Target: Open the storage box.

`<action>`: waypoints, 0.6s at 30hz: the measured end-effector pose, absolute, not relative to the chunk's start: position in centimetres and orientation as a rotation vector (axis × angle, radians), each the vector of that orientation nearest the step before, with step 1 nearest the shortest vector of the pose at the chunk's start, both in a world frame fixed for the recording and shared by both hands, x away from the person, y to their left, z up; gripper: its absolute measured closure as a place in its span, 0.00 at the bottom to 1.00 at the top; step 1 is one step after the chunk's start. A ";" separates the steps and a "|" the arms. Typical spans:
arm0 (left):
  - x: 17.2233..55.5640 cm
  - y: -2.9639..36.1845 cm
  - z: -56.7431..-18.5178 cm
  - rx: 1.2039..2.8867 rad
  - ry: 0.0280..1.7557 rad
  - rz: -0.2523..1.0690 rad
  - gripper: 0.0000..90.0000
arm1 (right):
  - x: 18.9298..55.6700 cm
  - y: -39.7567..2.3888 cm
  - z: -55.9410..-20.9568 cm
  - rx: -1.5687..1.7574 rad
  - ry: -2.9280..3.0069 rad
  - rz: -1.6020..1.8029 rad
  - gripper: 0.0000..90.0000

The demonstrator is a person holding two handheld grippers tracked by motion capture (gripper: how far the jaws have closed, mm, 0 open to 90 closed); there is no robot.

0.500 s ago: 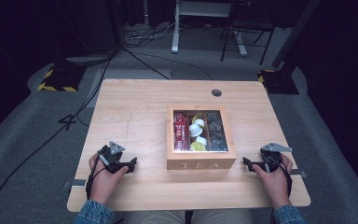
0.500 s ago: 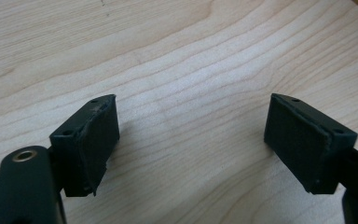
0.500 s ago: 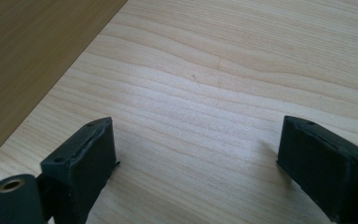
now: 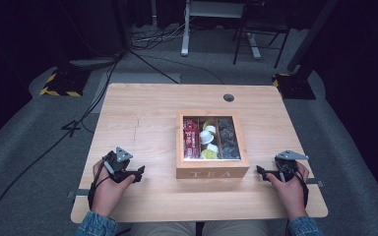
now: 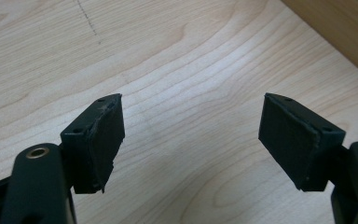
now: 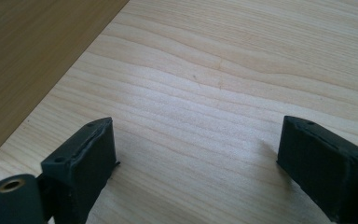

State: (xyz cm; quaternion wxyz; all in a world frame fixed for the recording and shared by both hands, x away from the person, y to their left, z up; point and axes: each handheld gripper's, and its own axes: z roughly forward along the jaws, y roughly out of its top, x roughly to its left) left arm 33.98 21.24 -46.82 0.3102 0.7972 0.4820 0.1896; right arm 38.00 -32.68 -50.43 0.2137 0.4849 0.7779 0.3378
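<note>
Closed wooden tea box (image 4: 212,172) sits mid-table, glass-lidded.

Tea box contents (image 4: 207,139): too small to identify in the high view (a red packet, pale round shapes and grey pieces were all that could be made out).
Tea box (image 5: 340,32): cut off by the top right corner of the left gripper view, where just a brown wall showed.
Person's forearms (image 4: 94,223): cut off by the bottom edge of the high view.
Left gripper (image 5: 191,140): its body was cut off below the left gripper view.
</note>
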 end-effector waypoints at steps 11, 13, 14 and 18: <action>33.0 19.6 -44.4 2.116 1.205 0.505 0.27 | 38.0 -32.7 -50.4 1.346 2.159 0.938 0.12; 32.8 19.2 -44.0 2.114 1.186 0.504 0.27 | 38.0 -32.7 -50.4 1.345 2.158 0.938 0.12; 32.7 19.0 -43.8 2.108 1.182 0.503 0.27 | 38.0 -32.7 -50.4 1.346 2.158 0.939 0.12; 32.4 18.6 -43.1 2.108 1.154 0.508 0.25 | 38.0 -32.7 -50.4 1.346 2.158 0.938 0.12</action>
